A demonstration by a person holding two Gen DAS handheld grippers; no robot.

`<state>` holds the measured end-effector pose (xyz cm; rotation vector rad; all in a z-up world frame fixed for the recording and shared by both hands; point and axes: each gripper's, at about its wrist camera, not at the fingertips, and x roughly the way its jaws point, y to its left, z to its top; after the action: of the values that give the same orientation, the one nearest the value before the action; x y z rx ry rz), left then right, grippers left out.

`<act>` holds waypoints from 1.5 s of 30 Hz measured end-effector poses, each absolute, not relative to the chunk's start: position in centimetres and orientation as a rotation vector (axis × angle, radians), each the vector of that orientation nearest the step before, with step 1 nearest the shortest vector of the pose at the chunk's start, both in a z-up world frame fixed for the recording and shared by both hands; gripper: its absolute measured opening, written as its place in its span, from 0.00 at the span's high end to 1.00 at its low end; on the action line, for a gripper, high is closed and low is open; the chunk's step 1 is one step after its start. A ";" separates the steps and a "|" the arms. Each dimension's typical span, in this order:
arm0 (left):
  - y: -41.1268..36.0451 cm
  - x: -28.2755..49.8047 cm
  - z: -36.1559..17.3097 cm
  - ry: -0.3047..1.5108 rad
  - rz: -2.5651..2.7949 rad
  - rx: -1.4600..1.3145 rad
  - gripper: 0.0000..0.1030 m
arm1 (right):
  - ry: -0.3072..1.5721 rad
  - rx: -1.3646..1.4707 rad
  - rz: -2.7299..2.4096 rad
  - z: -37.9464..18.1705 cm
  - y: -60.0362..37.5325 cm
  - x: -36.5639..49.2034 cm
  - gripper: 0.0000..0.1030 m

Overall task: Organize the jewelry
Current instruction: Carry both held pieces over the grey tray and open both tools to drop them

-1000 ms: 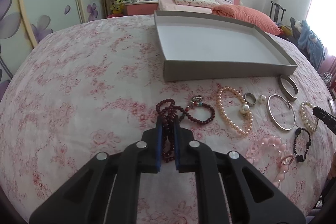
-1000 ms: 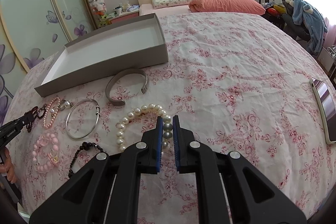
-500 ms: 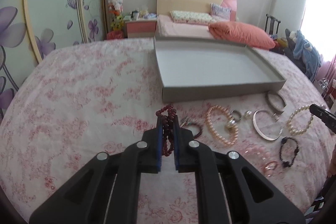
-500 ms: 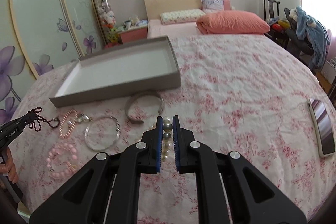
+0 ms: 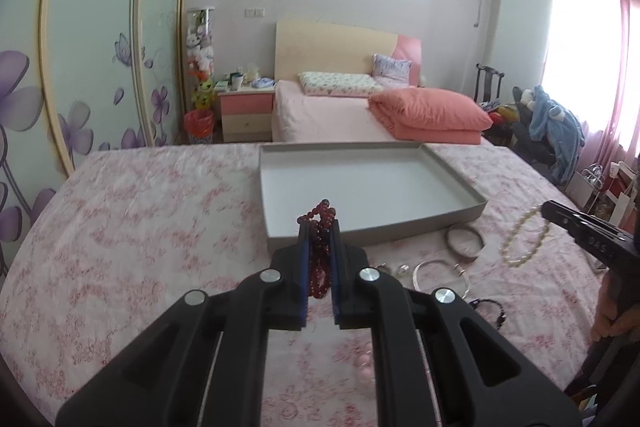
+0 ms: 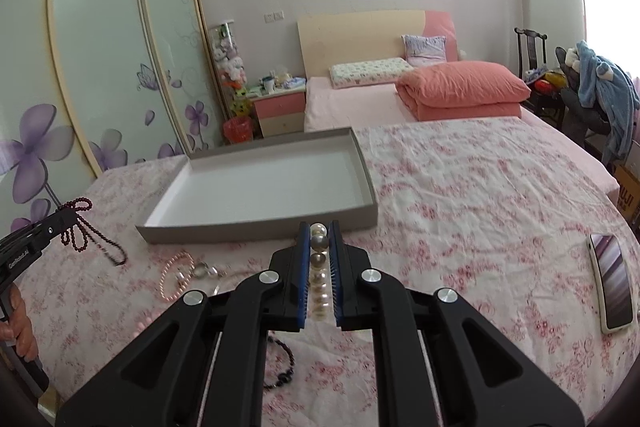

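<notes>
My left gripper (image 5: 319, 227) is shut on a dark red bead bracelet (image 5: 320, 255), lifted above the flowered bedspread just in front of the grey shallow box (image 5: 376, 227). The red beads (image 6: 78, 223) also hang from that gripper (image 6: 64, 217) at the left edge of the right wrist view. My right gripper (image 6: 319, 231) is shut on a white pearl bracelet (image 6: 319, 267), raised near the box's front wall (image 6: 260, 231). In the left wrist view the pearl loop (image 5: 524, 239) dangles from the right gripper (image 5: 550, 209). The box holds nothing.
On the bedspread lie a pink pearl bracelet (image 6: 172, 277), a silver cuff (image 5: 464, 241), a thin silver bangle (image 5: 440, 273), a black bead bracelet (image 5: 490, 309) and small rings (image 5: 400, 269). A phone (image 6: 612, 281) lies at the right. A second bed stands behind.
Both grippers rose off the bedspread, lifting the red bracelet and the pearl bracelet clear of it. The views tipped upward and the box now sits just beyond the fingertips.
</notes>
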<state>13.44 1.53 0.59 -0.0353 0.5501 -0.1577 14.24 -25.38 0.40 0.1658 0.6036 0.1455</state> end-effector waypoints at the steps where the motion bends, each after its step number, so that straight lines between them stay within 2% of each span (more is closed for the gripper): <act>1: 1.4 13.4 0.8 0.544 -0.161 -0.033 0.91 | 0.596 0.165 0.150 0.6 -25.3 14.4 0.90; 26: -1.3 19.3 3.3 0.472 -0.152 -0.007 0.91 | 0.402 0.098 0.202 5.4 -21.7 18.6 0.90; 45: -2.8 30.8 0.4 0.550 -0.134 -0.005 0.91 | 0.542 0.110 0.200 1.3 -19.5 30.3 0.90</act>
<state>30.75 -2.80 0.38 -0.0049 0.5496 -0.1339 30.32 -19.49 1.25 0.1100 0.5425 0.2002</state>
